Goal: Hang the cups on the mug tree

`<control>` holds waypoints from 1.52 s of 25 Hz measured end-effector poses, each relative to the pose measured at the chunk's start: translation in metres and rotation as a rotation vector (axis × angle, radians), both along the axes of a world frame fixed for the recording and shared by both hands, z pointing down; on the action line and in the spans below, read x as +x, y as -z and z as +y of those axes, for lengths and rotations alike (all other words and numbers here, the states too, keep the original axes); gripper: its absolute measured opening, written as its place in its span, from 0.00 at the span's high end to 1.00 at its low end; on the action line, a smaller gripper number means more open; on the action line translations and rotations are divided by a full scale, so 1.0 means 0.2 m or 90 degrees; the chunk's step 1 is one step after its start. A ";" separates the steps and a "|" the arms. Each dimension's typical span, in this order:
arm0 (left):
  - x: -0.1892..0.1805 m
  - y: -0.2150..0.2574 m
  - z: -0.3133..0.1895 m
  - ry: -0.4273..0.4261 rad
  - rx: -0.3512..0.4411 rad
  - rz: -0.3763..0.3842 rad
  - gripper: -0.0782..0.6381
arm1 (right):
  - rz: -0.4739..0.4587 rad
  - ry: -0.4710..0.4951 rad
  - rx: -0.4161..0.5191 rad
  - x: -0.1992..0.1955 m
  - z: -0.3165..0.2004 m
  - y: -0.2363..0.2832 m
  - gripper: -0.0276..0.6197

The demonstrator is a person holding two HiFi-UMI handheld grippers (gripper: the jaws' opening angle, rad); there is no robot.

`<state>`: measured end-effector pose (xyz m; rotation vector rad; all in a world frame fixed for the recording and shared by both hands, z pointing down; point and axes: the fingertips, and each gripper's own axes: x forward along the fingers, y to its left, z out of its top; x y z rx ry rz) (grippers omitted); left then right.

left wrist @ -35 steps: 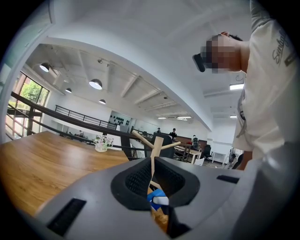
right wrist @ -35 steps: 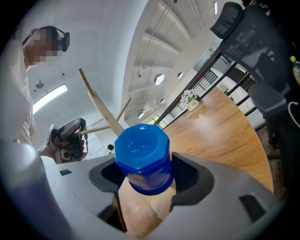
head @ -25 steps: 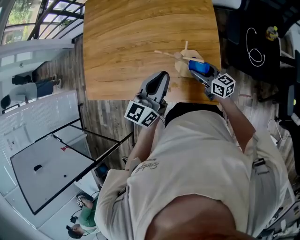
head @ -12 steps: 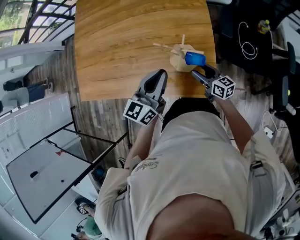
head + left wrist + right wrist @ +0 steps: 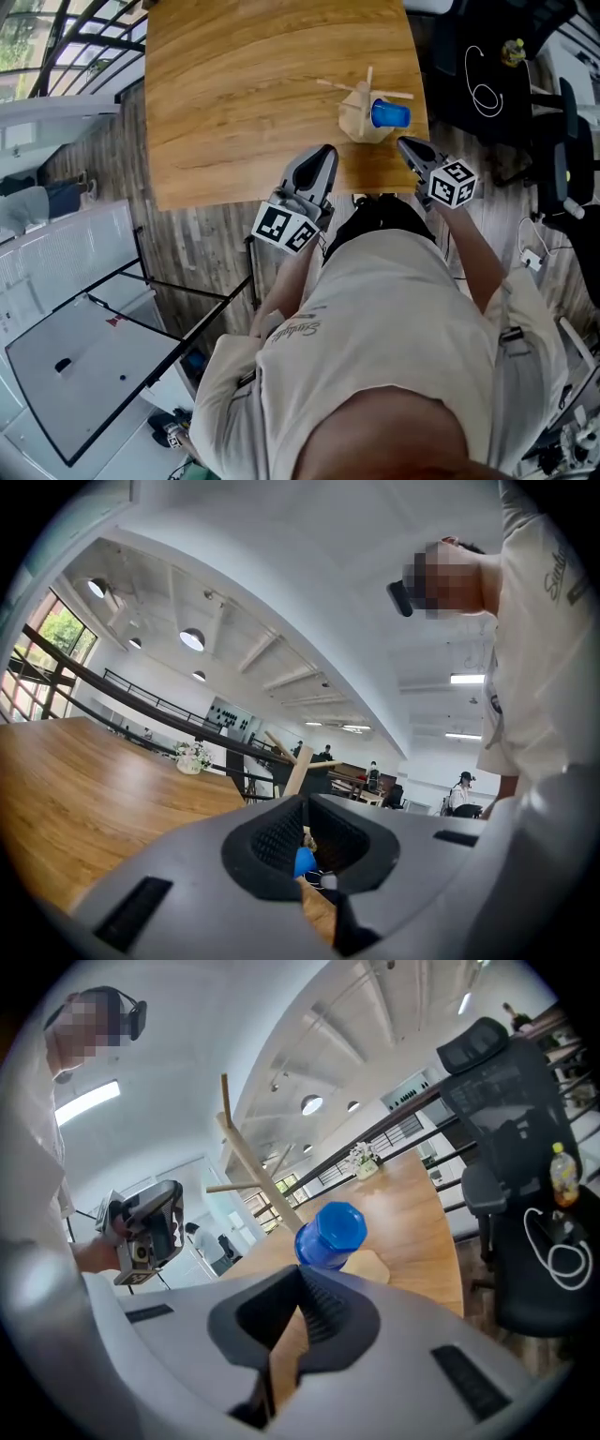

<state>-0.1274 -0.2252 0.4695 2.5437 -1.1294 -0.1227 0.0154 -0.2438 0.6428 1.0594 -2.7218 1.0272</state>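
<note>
A blue cup hangs on a peg of the wooden mug tree near the table's front right corner. In the right gripper view the blue cup sits just beyond the jaws, beside the mug tree's stem. My right gripper is a little nearer than the tree and apart from the cup. Its jaws have just been closing and now stand shut with nothing between them. My left gripper hovers over the table's front edge, left of the tree, shut and holding nothing. Past its jaws the blue cup shows.
The wooden table stretches away to the left and back. To its right stand a black office chair and a black surface with a white cable. A yellow bottle sits on the chair side. A railing and stairwell lie left.
A second ago my right gripper was at the tree with the blue cup in its jaws. It has let go, drawn back toward me, and shut. The cup stays on the tree.
</note>
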 end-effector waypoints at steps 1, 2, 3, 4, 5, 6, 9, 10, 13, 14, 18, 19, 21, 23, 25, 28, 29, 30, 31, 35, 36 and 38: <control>0.00 0.00 0.02 -0.006 0.002 0.000 0.85 | 0.004 0.001 0.009 -0.01 0.02 0.03 0.97; -0.01 -0.01 0.04 -0.014 0.002 0.000 0.85 | 0.003 0.001 0.018 -0.02 0.04 0.06 0.97; -0.01 -0.02 0.05 -0.021 -0.001 0.001 0.85 | 0.001 0.002 0.027 -0.03 0.05 0.10 0.97; -0.01 -0.02 0.06 -0.027 -0.005 0.003 0.85 | 0.002 0.003 0.037 -0.04 0.06 0.14 0.97; -0.01 -0.02 0.06 -0.033 -0.007 0.006 0.85 | 0.007 0.004 0.048 -0.04 0.07 0.19 0.97; -0.01 -0.02 0.05 -0.040 -0.004 0.007 0.85 | 0.014 0.004 0.063 -0.05 0.06 0.24 0.97; 0.01 0.04 0.05 -0.060 0.020 0.008 0.85 | 0.025 -0.022 0.125 -0.02 0.05 0.43 0.97; 0.02 0.06 0.04 -0.064 0.029 0.010 0.85 | 0.020 -0.038 0.143 -0.01 0.05 0.50 0.97; 0.03 0.14 0.05 -0.074 0.055 0.019 0.85 | 0.006 -0.065 0.195 0.02 0.06 0.71 0.97; 0.03 0.17 0.05 -0.079 0.061 0.020 0.85 | 0.006 -0.068 0.215 0.03 0.07 0.77 0.97; 0.05 0.25 0.05 -0.091 0.087 0.022 0.85 | 0.022 -0.075 0.279 0.05 0.09 0.99 0.97; 0.05 0.27 0.04 -0.091 0.093 0.023 0.85 | 0.026 -0.076 0.292 0.06 0.09 1.05 0.97; 0.05 0.32 0.02 -0.090 0.106 0.022 0.85 | 0.035 -0.080 0.317 0.08 0.08 1.14 0.97; 0.05 0.36 0.00 -0.084 0.119 0.022 0.85 | 0.043 -0.080 0.338 0.10 0.07 1.22 0.97; 0.04 0.40 -0.02 -0.077 0.131 0.023 0.85 | 0.050 -0.073 0.358 0.10 0.06 1.29 0.97; 0.03 0.47 -0.06 -0.065 0.152 0.022 0.85 | 0.061 -0.041 0.399 0.09 0.06 1.37 0.97; 0.02 0.50 -0.08 -0.058 0.158 0.023 0.85 | 0.066 -0.032 0.411 0.08 0.06 1.39 0.97; 0.01 0.52 -0.09 -0.049 0.162 0.028 0.85 | 0.071 -0.025 0.421 0.07 0.06 1.41 0.97; 0.00 0.55 -0.11 -0.038 0.168 0.035 0.85 | 0.075 -0.020 0.430 0.06 0.05 1.43 0.97; -0.01 0.69 -0.17 -0.021 0.206 0.044 0.85 | 0.090 -0.001 0.466 0.03 0.03 1.53 0.97; -0.01 0.72 -0.18 -0.022 0.216 0.039 0.85 | 0.093 -0.001 0.474 0.02 0.02 1.55 0.97; -0.01 0.77 -0.18 -0.022 0.231 0.028 0.85 | 0.094 -0.010 0.484 0.02 0.01 1.59 0.97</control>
